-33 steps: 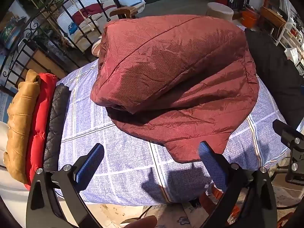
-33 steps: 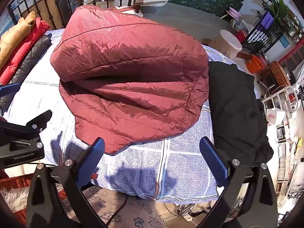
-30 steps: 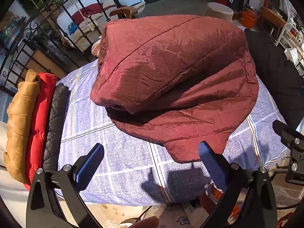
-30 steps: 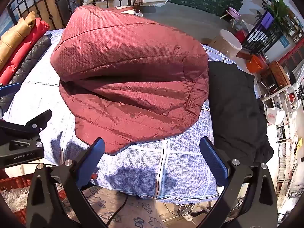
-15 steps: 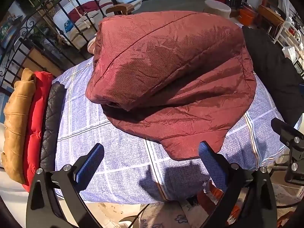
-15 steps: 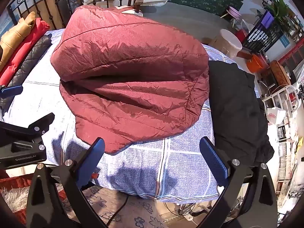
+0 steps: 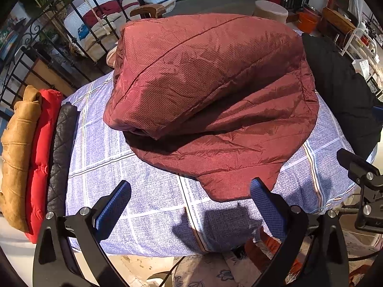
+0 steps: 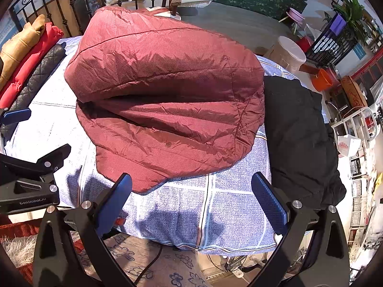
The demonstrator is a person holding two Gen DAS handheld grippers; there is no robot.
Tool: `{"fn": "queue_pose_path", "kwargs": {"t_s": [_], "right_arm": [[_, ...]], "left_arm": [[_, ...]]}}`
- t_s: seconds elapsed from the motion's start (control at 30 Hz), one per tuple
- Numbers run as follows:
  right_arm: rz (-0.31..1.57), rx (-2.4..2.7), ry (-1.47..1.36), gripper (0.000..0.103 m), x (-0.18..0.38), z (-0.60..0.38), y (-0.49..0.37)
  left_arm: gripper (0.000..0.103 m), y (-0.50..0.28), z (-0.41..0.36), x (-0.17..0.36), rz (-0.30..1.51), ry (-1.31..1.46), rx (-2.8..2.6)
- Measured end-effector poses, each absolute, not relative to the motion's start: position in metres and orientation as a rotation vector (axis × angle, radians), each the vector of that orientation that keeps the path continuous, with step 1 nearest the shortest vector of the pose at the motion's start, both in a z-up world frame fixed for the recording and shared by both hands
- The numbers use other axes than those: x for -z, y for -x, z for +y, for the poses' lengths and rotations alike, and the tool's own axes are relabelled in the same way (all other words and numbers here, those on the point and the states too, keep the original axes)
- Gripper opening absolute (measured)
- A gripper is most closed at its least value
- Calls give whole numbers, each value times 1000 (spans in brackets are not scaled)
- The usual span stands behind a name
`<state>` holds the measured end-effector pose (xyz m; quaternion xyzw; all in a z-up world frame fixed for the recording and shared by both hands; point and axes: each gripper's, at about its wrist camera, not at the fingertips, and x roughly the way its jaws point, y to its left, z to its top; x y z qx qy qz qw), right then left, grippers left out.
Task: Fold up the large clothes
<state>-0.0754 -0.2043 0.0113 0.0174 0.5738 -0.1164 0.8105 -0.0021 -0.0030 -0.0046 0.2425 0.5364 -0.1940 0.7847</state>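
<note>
Blue checked cloth (image 7: 148,191) covers the worktop, and one big dark red coat (image 7: 210,100) lies folded in the middle of it, with its lower flap spread toward the near edge. One black coat (image 8: 299,138) sits just beside it on the right, touching its side. Three folded coats line the left edge: one tan (image 7: 16,148), one bright red (image 7: 40,157) and one black quilted (image 7: 62,153), side by side. One orange bucket (image 8: 322,80) stands on the floor far off on the right; I cannot see what is in it. Two grippers hang over the near edge. The left gripper (image 7: 190,204) has its fingers (image 7: 112,210) wide apart and holds nothing. The right gripper (image 8: 191,198) is wide open and empty too. From half a second ago the left view has slid a little, so the red coat sits slightly lower in it. The coat itself looks the same, and both grippers are as wide as before.
</note>
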Motion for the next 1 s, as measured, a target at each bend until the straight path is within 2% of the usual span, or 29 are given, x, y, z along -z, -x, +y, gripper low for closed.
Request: {"fn": "queue_pose_path", "kwargs": {"t_s": [1.0], "right_arm": [[1227,248,-41,98,-11,-204,74]], "left_arm": [[97,1,-3,6,1160,-522,418]]}}
